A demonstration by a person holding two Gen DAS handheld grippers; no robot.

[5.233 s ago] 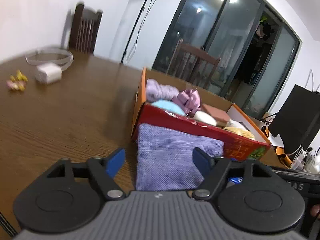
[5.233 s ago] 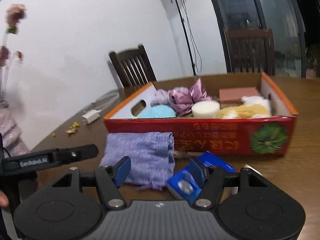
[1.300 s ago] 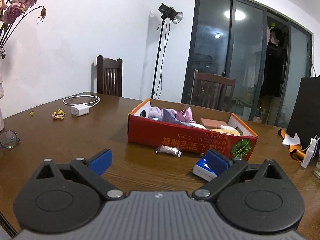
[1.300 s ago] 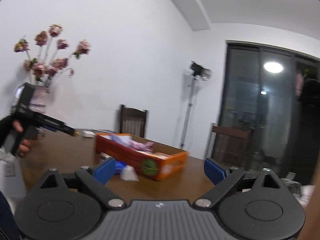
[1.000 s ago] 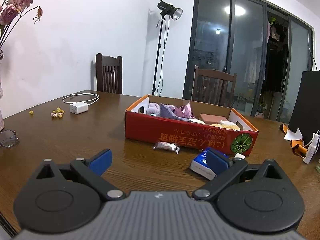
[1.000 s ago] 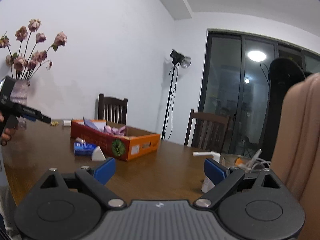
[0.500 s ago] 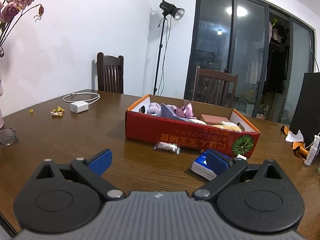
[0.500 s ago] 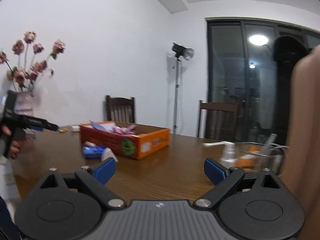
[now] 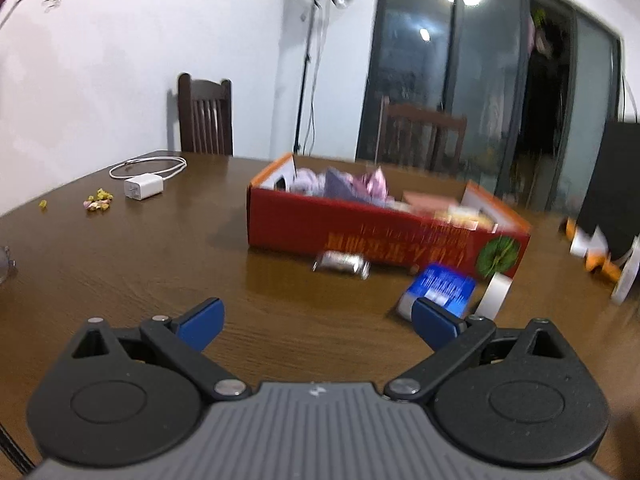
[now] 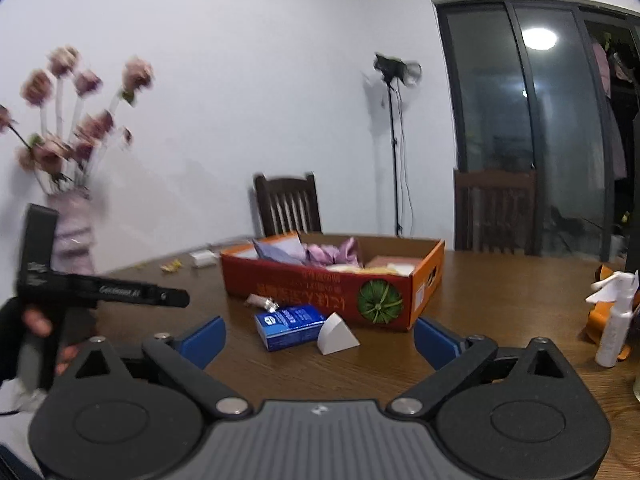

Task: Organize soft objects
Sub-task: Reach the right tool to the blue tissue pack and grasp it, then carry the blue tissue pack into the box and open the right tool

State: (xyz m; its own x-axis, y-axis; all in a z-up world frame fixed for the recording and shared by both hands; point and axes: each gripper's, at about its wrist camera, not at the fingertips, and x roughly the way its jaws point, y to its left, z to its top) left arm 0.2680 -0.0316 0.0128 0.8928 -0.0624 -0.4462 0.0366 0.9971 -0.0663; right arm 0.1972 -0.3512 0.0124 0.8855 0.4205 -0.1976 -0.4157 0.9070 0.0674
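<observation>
Soft items fill the red box (image 10: 320,280) at frame centre; both grippers' fingers (image 9: 200,314) released, empty; task seemingly near complete.

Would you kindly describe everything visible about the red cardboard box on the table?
The red cardboard box is a shallow, open-topped tray with orange rims, a cut-out handle in one end, upside-down printed lettering and a green round fruit picture on its long side. It sits flat on the wooden table, holding lilac and pink fabrics, a pinkish block and pale pieces. A small wrapped item lies against its front; neither gripper touches it.
</observation>
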